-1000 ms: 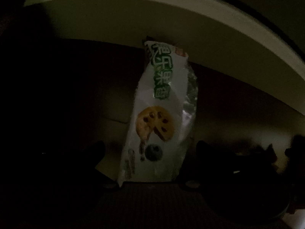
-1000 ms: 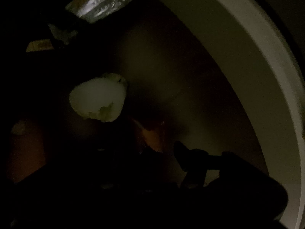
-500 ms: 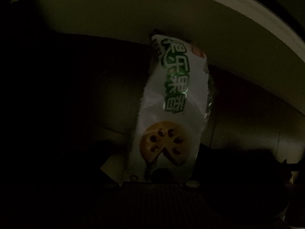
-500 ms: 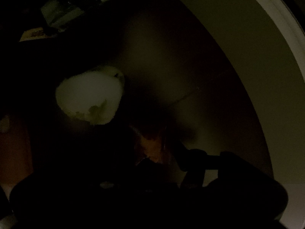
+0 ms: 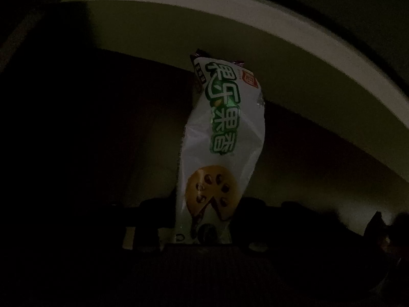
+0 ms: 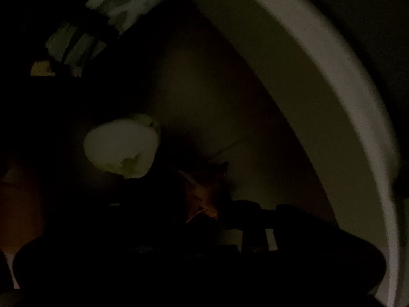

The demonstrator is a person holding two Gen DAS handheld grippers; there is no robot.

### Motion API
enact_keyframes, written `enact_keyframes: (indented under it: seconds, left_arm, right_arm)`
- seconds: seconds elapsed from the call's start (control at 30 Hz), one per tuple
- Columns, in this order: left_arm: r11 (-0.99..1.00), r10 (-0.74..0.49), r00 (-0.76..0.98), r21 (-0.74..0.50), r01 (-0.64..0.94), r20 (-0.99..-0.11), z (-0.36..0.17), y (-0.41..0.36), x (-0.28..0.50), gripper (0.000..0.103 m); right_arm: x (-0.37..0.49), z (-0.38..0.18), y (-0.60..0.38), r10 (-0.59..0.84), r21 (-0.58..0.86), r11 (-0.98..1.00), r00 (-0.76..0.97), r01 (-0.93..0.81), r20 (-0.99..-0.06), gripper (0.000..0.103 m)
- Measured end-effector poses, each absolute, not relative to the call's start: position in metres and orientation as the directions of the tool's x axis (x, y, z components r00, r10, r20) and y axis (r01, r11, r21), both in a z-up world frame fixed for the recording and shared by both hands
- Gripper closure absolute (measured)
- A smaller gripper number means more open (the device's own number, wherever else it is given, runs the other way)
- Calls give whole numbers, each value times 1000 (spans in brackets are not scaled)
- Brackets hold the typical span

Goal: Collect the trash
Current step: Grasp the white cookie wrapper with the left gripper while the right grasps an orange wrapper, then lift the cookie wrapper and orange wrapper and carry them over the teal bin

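The scene is very dark. In the left wrist view a white snack wrapper (image 5: 219, 133) with green lettering and a cookie picture stands upright between my left gripper's (image 5: 202, 204) dark fingers. The jaws are closing, and both fingers touch the wrapper's lower sides. In the right wrist view a small orange-brown scrap (image 6: 204, 199) lies between my right gripper's (image 6: 204, 207) closing jaws. The right finger (image 6: 245, 204) sits just beside the scrap. The left finger is lost in shadow, so I cannot tell whether there is a grip.
A curved white rim (image 5: 255, 12) arcs over a dim brown surface, and the same white rim (image 6: 332, 81) runs down the right side. A pale rounded lump (image 6: 122, 148) lies left of the scrap. A crinkled silvery wrapper (image 6: 133, 0) shows at the top left.
The left fingers have closed in from wide apart onto the wrapper, which now fills more of the view. The right finger has edged toward the orange scrap. The pale lump has shifted slightly.
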State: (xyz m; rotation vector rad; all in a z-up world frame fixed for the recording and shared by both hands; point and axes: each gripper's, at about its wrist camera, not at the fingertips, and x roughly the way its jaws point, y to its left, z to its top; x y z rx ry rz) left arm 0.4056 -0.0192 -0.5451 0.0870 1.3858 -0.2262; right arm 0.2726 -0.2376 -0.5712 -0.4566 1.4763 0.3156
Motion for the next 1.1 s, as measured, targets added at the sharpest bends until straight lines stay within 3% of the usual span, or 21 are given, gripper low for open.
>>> enact_keyframes:
  seconds: [0.2, 0.43, 0.83, 1.1]
  left_arm:
    - [982, -112, 184, -80, 171, -977, -481, -6, 380, 72]
    - [987, -127, 260, -96, 130, -957, -358, 27, 349, 71]
    - [994, -97, 430, -70, 80, -897, -163, 71, 281, 71]
    - [997, -76, 536, -55, 53, -841, -69, 80, 238, 71]
  right_arm:
    - [263, -497, -238, -29, -84, 909, 138, -409, -990, 74]
    - [254, -376, -198, 85, -22, 915, 245, -404, -966, 74]
    - [209, -186, -141, 252, 15, 870, 419, -492, -873, 74]
    - [163, -84, -87, 328, -51, 805, 514, -592, -793, 74]
